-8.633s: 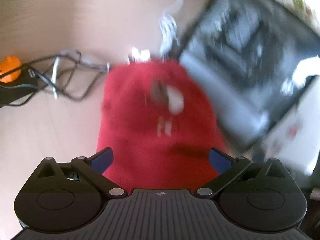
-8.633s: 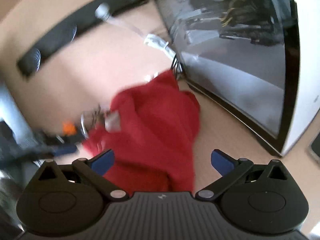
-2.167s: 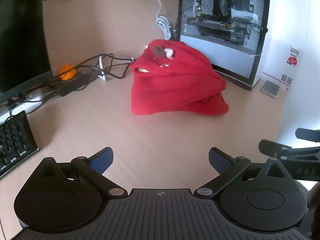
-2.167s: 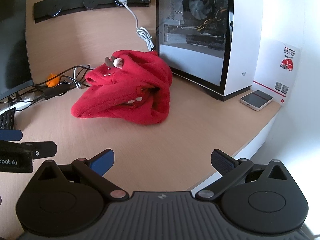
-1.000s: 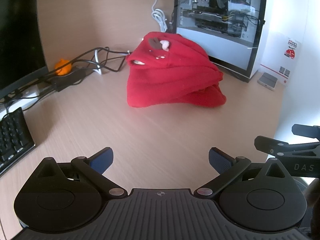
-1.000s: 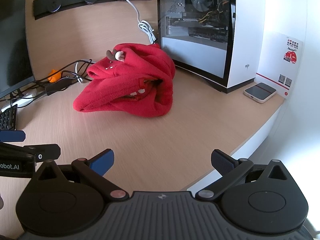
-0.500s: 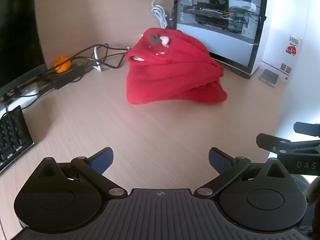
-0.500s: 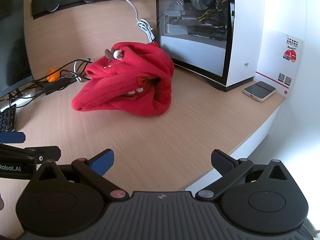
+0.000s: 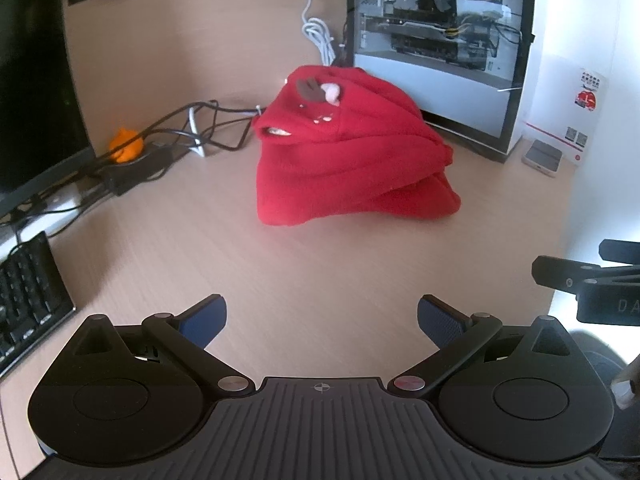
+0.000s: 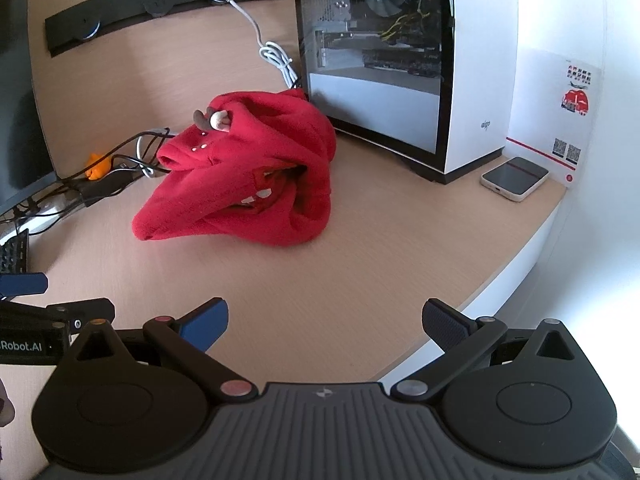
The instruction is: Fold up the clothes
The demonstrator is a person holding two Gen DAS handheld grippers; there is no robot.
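A red fleece garment [image 9: 352, 152] lies bunched in a folded heap on the wooden desk [image 9: 312, 272], with a small brown and pink decoration on its top. From the right wrist view the same red garment [image 10: 244, 176] shows an open fold with white dots inside. My left gripper [image 9: 322, 320] hovers open over bare desk, well short of the heap. Near the desk's front edge my right gripper [image 10: 326, 320] is open too, holding nothing. Each gripper's body shows at the edge of the other's view.
A glass-sided computer case [image 10: 400, 60] stands right behind the garment. A white phone-like device [image 10: 514, 178] lies at the right. Cables and an orange object [image 9: 127, 145] sit at the left, with a keyboard [image 9: 28, 296], a monitor [image 9: 36, 80] and a wall socket strip [image 10: 160, 4].
Both grippers drew back from the garment since 8.6 s ago and stay open. Over the last second both views shifted only slightly; the heap has not moved.
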